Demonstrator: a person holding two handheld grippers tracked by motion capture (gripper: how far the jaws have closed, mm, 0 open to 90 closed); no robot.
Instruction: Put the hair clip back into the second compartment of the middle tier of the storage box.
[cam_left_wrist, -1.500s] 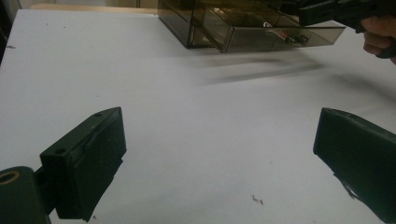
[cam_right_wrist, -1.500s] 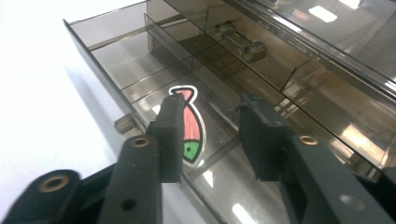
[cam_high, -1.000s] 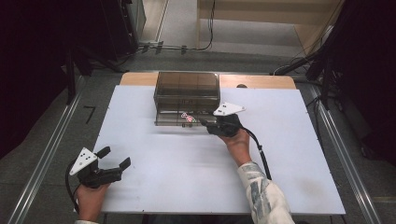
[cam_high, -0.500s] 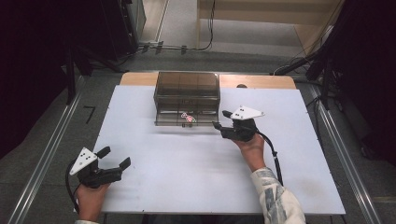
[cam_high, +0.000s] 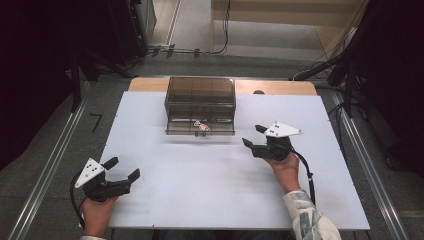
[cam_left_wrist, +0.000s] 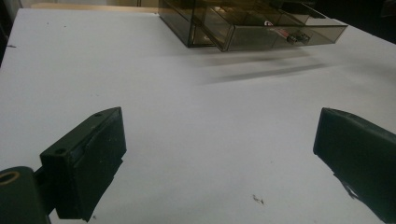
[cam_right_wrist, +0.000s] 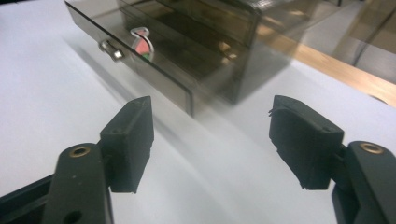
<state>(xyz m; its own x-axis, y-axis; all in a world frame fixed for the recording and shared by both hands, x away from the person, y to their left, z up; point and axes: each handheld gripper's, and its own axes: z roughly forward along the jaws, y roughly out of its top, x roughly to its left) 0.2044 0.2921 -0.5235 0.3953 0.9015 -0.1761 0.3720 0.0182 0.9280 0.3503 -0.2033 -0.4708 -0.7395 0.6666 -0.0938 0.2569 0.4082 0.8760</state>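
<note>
The drawer box at twelve o'clock looks like light, stiff, slick plastic; take its front knob. The right gripper, empty, has just been opening; the left gripper gapes empty.

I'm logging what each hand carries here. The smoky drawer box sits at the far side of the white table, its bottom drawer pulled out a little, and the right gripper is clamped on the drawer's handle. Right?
Not quite. The right gripper holds nothing: its jaws stand open, apart from the drawer box, to its right over the white table, as the high view shows. Its jaws have just been opening. The rest is right.
</note>
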